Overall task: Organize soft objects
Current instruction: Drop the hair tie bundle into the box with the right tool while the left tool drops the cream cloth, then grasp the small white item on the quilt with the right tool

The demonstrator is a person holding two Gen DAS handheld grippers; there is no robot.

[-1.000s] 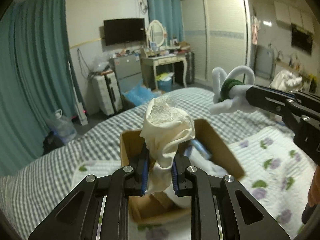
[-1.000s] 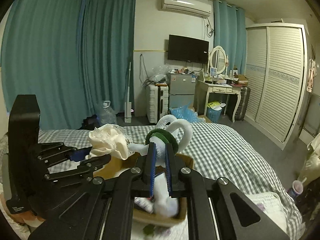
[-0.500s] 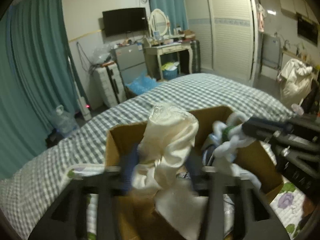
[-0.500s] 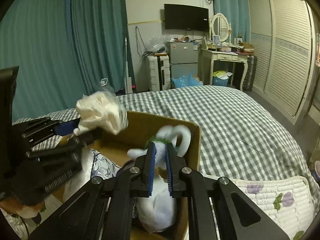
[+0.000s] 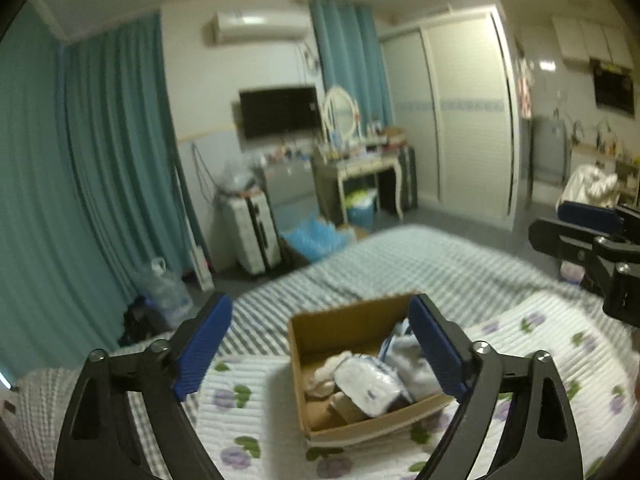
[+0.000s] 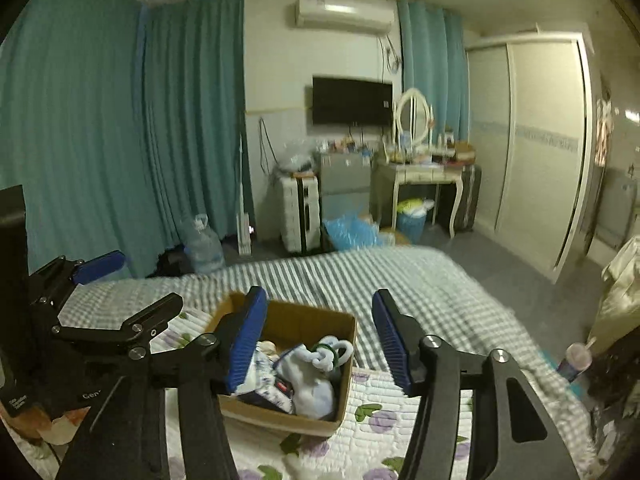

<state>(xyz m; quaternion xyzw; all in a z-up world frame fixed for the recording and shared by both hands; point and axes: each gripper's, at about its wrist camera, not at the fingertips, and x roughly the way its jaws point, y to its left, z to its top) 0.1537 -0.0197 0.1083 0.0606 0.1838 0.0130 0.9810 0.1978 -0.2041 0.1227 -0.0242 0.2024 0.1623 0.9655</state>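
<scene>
A brown cardboard box point(image 5: 316, 324) sits on the bed, holding several soft items. A cream cloth point(image 5: 328, 368) and white bundles point(image 5: 368, 380) lie inside it. In the right wrist view the box point(image 6: 344, 336) also holds a white plush with a green band point(image 6: 330, 354). My left gripper point(image 5: 320, 352) is open and empty, raised above and behind the box. My right gripper point(image 6: 318, 340) is open and empty, also above the box. Each gripper shows in the other's view: the right one point(image 5: 576, 228) and the left one point(image 6: 124, 284).
The box rests on a white quilt with purple flowers point(image 5: 248, 408) over a grey checked bedspread point(image 6: 420, 280). Beyond the bed are teal curtains point(image 6: 100, 140), a white suitcase point(image 6: 300, 212), a dressing table point(image 6: 424, 176), a wardrobe point(image 6: 540, 140) and a water jug point(image 6: 204, 248).
Both grippers lowered their items into the box, opened, and lifted back away. The cream cloth and the white plush now lie in the box.
</scene>
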